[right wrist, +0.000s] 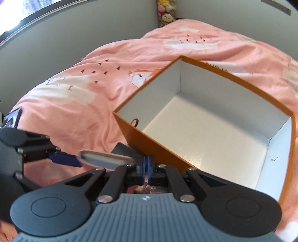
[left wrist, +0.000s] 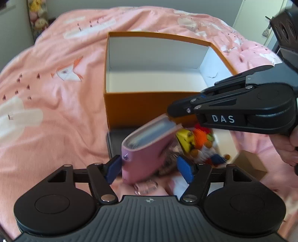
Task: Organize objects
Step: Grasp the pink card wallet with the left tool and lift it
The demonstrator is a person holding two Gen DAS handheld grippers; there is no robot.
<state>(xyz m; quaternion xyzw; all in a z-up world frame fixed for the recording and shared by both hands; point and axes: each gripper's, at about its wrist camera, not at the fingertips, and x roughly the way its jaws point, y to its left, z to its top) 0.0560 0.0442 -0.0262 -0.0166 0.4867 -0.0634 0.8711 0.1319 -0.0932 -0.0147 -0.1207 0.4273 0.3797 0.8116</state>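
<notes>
Left tongs (left wrist: 149, 167): black linkage arms, silver screws, blue pads, grey ribbed housing. Right tongs (right wrist: 146, 164): same build, white "DAS" lettering.

We note a bed covered by a pink bedspread (left wrist: 55, 111), printed with white clouds, small dark birds and an orange-and-white origami fox (left wrist: 68, 71); the fabric lies creased in places. In the far corner we see a pile of plush toys (left wrist: 38, 17), stacked upright between two grey walls (right wrist: 74, 37); their details are too small to tell. Along the top left of the right wrist view we record a dark-framed window edge (right wrist: 28, 16) with bright light behind it. At the far right of the left wrist view stands a pale door (left wrist: 255, 13).
</notes>
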